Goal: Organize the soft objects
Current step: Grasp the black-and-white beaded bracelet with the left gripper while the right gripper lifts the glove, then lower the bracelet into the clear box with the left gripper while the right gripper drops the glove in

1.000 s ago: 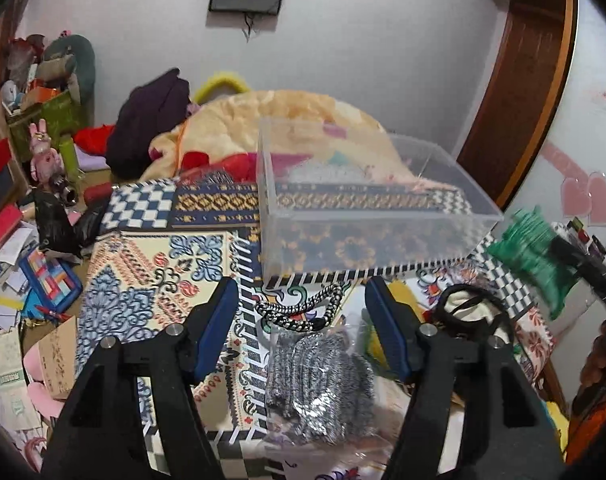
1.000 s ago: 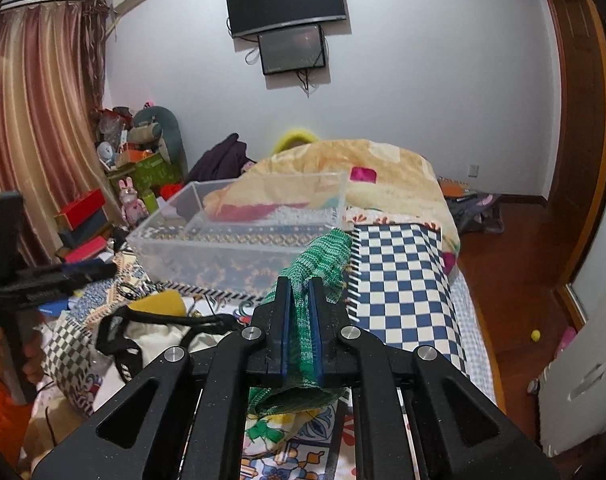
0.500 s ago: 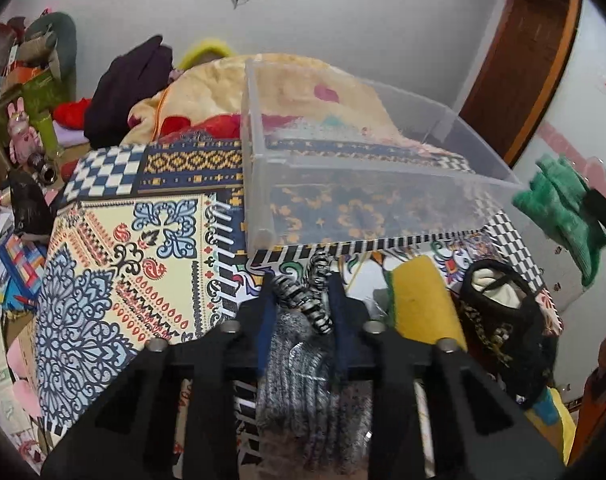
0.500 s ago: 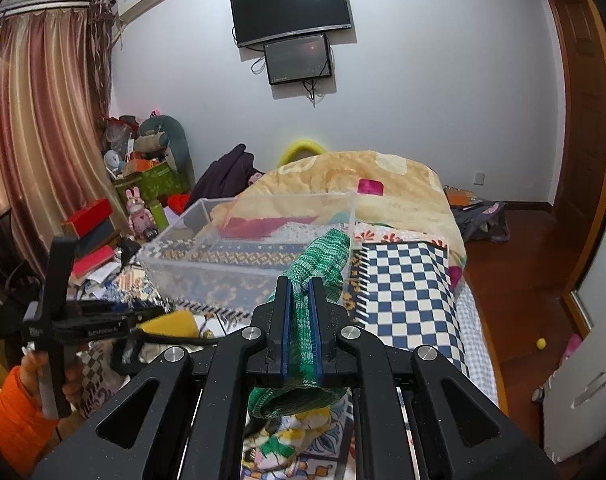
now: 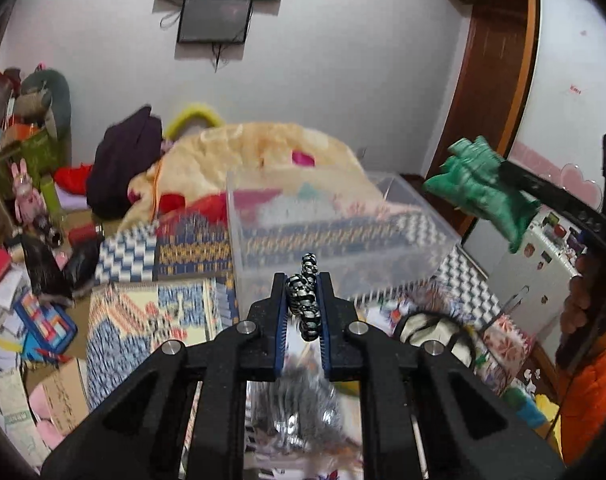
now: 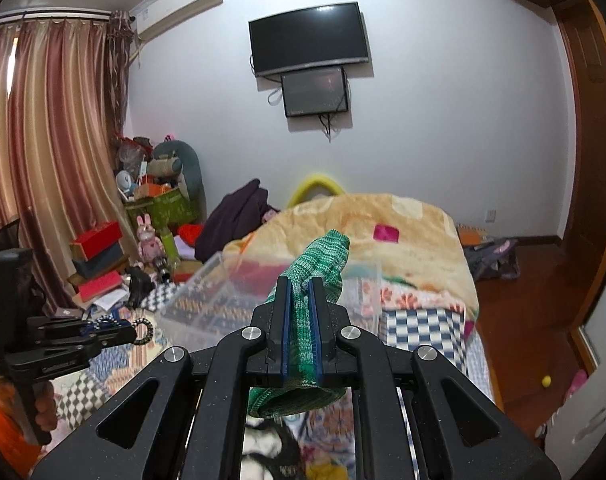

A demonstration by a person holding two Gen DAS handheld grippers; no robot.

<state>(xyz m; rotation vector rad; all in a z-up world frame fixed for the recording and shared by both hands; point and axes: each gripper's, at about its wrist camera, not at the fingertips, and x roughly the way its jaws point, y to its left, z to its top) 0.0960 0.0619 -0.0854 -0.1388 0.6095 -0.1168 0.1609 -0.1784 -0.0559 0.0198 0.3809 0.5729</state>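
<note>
Holding stuff in both hands: left gripper has its jaws clamped on a black-and-white braided cord, up off the bed near the clear bin; right gripper jaws pinch a green knit sock above that bin.

A wall television hangs above a smaller screen, with striped curtains left.
</note>
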